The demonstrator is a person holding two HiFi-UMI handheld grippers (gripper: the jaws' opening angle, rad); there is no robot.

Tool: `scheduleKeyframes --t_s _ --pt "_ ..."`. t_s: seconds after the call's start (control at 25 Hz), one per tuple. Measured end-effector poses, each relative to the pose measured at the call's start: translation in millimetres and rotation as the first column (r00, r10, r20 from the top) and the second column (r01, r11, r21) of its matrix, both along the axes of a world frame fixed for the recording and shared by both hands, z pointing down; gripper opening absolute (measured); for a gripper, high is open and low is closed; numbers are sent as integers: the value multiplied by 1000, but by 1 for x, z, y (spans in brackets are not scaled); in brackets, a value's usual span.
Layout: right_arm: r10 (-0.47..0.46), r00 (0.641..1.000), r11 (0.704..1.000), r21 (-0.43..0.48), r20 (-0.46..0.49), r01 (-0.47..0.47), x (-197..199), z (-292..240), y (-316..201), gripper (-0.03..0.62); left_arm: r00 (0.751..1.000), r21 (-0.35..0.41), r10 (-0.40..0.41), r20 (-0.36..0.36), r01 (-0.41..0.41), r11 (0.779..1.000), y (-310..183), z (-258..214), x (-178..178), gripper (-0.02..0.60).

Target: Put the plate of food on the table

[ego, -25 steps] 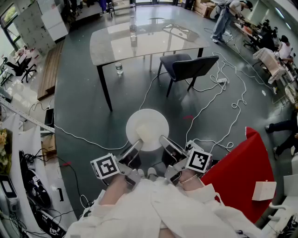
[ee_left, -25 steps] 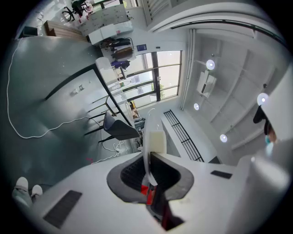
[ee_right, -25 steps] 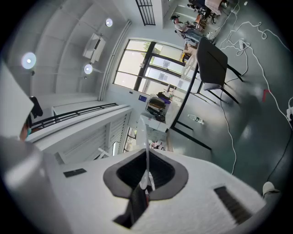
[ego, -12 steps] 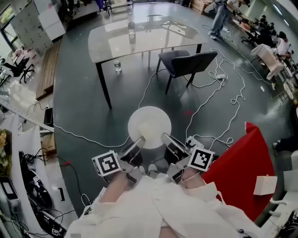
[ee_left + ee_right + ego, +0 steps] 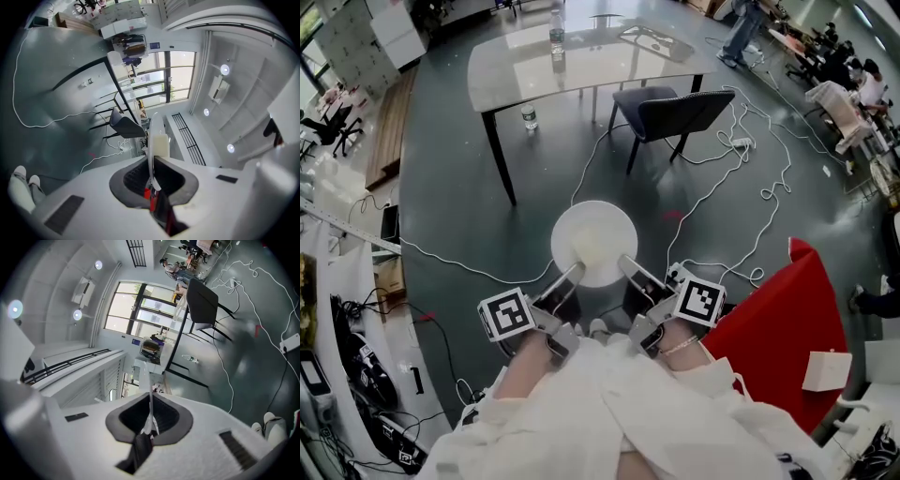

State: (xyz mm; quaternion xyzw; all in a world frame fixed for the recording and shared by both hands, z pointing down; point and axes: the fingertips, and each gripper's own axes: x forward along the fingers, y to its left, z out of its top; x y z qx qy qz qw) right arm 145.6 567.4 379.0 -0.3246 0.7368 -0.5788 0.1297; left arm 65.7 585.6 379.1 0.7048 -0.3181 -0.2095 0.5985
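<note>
While the person stands on the dark grey floor (image 5: pixel 459 216), the plate is up in the air in front of the body, resting on nothing.

Far side: long table (image 5: pixel 581 66), pale glossy top, black legs, well apart from the plate. Near right: a red panel (image 5: pixel 778 328) with a white paper (image 5: pixel 827 370) lying on it. A dark chair (image 5: pixel 675 111) stands at the table's near edge, toward its right end. White sleeves (image 5: pixel 609 412) fill the near edge of the head view.

Plate (image 5: pixel 593 242): round, white, held about level over the floor, between the person and the table. The left gripper (image 5: pixel 573 274) has its near-left rim and the right gripper (image 5: pixel 624 265) its near-right rim.

Left gripper view: the plate is seen edge-on, its rim running straight in between the dark pads, jaws pinched onto it. Right gripper view: the same, with a thin white rim clamped between jaws that are nearly together.

White cables (image 5: pixel 722 187) loop over the floor from the chair toward the near right; one more trails off to the left.

A clear bottle (image 5: pixel 528 116) stands upright on the floor under the table, by its left leg. A second bottle (image 5: pixel 556 23) stands on the tabletop.

Food (image 5: pixel 596 246): a pale lump near the plate's middle — in the left gripper view, a cream block sitting just beyond the jaws.
</note>
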Motion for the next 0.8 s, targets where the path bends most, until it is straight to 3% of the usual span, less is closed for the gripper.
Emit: scheduleKeyframes --t_s 0.24,0.36,0.8 --pt "-1 997 992 -125 78 11 17 25 -3 11 1000 -77 -28 7 28 997 1 17 21 34" --pt "16 993 987 -163 115 3 21 33 -7 11 1000 -71 -10 21 11 997 -5 22 26 34" --pt "37 993 986 -168 114 -17 11 52 -77 11 998 -73 36 54 -31 997 -76 39 15 35"
